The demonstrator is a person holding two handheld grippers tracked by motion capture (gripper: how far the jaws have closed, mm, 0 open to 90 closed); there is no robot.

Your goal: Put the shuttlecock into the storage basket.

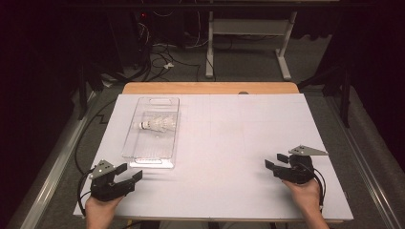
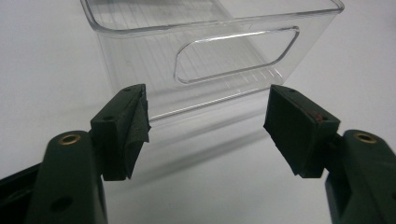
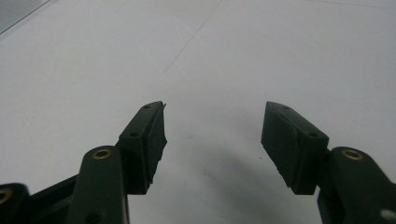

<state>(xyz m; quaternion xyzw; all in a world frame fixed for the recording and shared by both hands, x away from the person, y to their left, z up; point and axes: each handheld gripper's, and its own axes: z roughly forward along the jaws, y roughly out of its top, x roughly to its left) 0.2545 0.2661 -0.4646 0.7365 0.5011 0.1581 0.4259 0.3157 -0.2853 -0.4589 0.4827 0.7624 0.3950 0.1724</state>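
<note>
step judged: between handlings, both grippers parked at the near table edge. left gripper [image 1: 129,175] was released, empty, pointed at the bin [image 2: 140,21] just ahead, not touching. right gripper [image 1: 276,162] released, empty, well apart. shuttlecocks [image 1: 156,125] lay inside the bin. next move probably calls for a reach to the bin.

My left black two-jaw gripper [image 1: 130,172] and right black two-jaw gripper [image 1: 277,161] rest gaping and empty, on my near side of the clear plastic bin [image 1: 153,131].
</note>
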